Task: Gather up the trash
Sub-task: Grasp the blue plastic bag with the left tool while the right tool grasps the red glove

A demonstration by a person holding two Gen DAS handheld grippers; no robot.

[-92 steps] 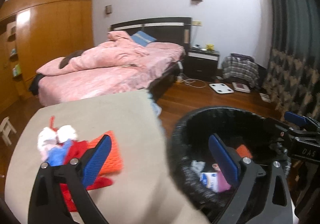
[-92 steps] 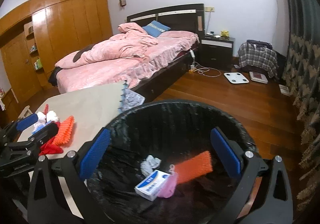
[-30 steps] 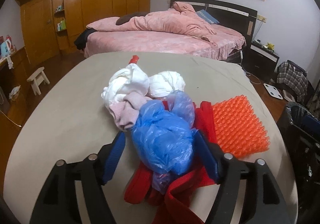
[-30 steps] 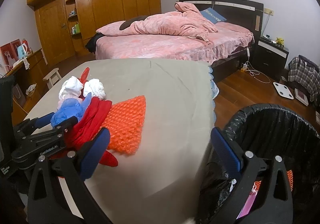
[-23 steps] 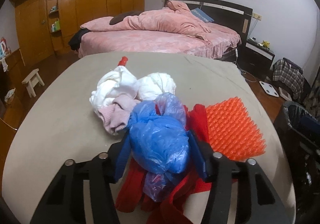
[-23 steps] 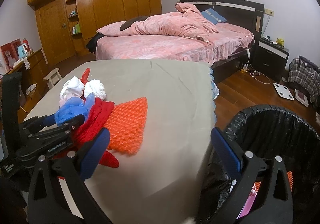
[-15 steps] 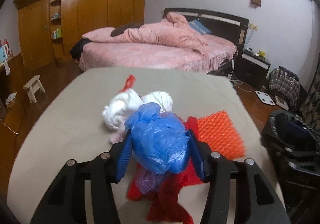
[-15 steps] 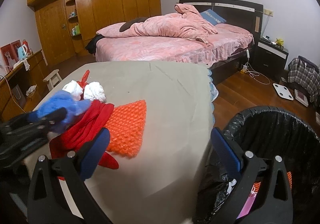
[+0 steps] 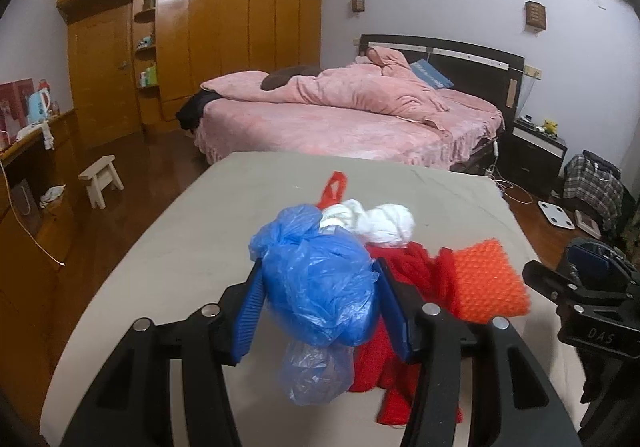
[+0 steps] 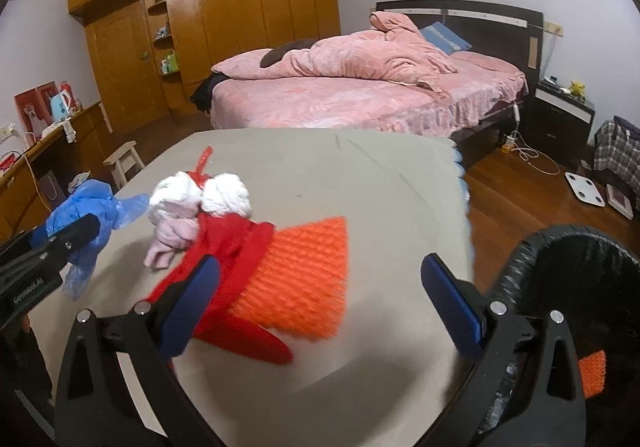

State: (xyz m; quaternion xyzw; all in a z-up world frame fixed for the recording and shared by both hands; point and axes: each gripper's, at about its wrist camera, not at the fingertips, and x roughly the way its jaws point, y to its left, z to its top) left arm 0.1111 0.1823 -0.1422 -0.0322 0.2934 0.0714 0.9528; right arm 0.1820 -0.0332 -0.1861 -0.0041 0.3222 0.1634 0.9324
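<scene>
My left gripper has clenched the blue bag and apparently lifted it, bin-ready; right gripper gapes empty.

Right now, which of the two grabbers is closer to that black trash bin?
Right. The right gripper hangs open with the black trash bin just beside it; the left gripper, clamped on the blue plastic bag, is farther across the table.

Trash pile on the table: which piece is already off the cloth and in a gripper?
The crumpled blue plastic bag, pinched in the left gripper. The red cloth, white wads and orange mesh lie on the table.
</scene>
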